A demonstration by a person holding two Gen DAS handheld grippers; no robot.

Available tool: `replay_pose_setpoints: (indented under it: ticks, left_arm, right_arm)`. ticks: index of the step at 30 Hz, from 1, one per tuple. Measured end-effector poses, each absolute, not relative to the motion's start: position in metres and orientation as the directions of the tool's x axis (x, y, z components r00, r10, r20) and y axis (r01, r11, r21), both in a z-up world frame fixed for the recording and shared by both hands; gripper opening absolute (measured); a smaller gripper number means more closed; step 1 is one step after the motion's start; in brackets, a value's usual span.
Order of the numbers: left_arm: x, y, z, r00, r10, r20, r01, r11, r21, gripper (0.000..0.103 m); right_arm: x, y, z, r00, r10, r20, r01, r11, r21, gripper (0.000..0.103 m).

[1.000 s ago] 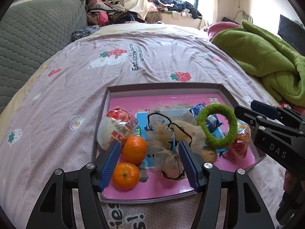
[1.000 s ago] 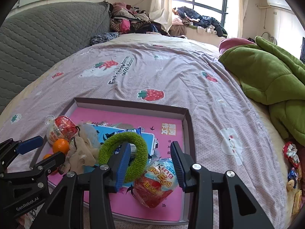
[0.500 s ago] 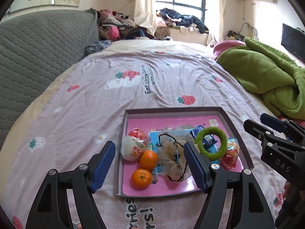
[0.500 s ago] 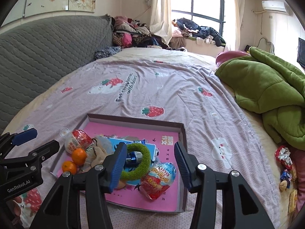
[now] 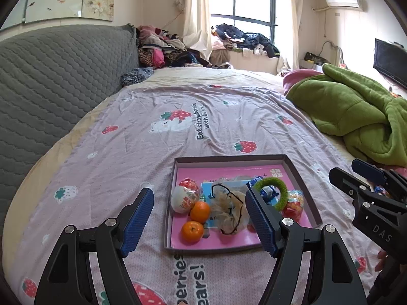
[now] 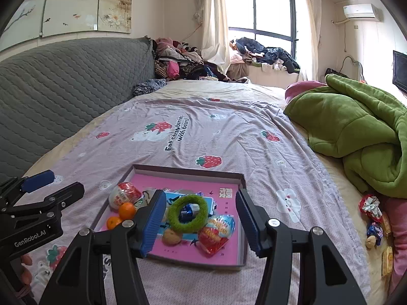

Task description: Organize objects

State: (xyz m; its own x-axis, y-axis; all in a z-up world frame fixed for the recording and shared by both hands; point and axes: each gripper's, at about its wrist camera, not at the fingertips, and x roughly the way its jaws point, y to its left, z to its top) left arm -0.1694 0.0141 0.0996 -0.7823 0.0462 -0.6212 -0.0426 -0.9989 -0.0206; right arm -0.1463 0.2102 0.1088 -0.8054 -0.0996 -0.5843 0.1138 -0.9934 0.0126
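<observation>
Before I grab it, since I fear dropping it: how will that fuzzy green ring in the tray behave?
The fuzzy green ring looks plush, so probably light and squashy. Its pile should resist slipping. Propped on a wrapped snack, it may shift.

Left tongs (image 5: 198, 222) wide and empty, right tongs (image 6: 197, 222) opening, empty

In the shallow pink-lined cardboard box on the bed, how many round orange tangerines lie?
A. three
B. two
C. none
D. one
B: two round orange tangerines lie side by side at one end of the pink-lined cardboard box.
</observation>
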Motion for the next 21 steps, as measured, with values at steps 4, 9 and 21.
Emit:
replay_pose_setpoints:
  ticks: [4,9,21]
  left_arm:
    - [-0.154,0.012,0.098,-0.782,0.047,-0.621,-0.037,-0.999,-0.028,0.076]
    - [-0.141,0.011,0.089,-0.772,0.058,-0.633,-0.046,-0.998,-0.036,0.076]
    - [-0.115,0.017,0.065,-0.759,0.068,-0.648,-0.059,-0.998,-0.035,0.076]
  right_arm:
    - [-0.133,0.21,0.108,-0.801,-0.112,-0.588,0.117,-0.993,0.029,0.057]
    - [-0.115,0.209,0.1,-0.794,-0.147,-0.59,0.128,-0.989,0.074,0.058]
    - [-0.086,0.204,0.079,-0.788,-0.141,-0.6,0.133,-0.989,0.058,0.066]
